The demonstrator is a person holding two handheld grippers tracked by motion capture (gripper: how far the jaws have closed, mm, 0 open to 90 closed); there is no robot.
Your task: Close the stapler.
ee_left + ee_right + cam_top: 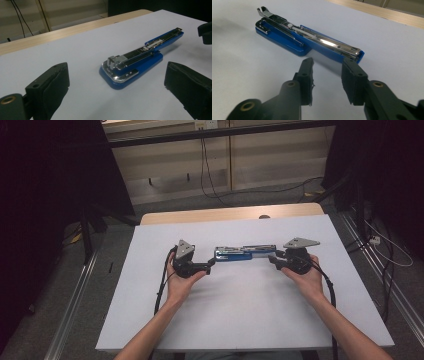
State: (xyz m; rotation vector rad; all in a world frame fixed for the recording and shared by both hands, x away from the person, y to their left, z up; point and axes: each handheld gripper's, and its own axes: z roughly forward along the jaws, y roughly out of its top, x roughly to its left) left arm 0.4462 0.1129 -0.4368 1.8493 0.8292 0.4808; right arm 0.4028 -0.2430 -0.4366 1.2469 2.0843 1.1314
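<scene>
Person's forearms enter from the near table edge, one gripper in each hand. Left gripper (209, 266): jaws spread wide, nothing between them, aimed at the base end of the blue stapler (243, 253), near it but apart. Right gripper (273, 259): jaws narrowed, gap empty, tips just short of the stapler's far-swung arm end. The stapler lies opened out flat on the white table sheet (240, 315), between both grippers, mid-table. Beyond it, the wooden table edge (220, 214).
</scene>
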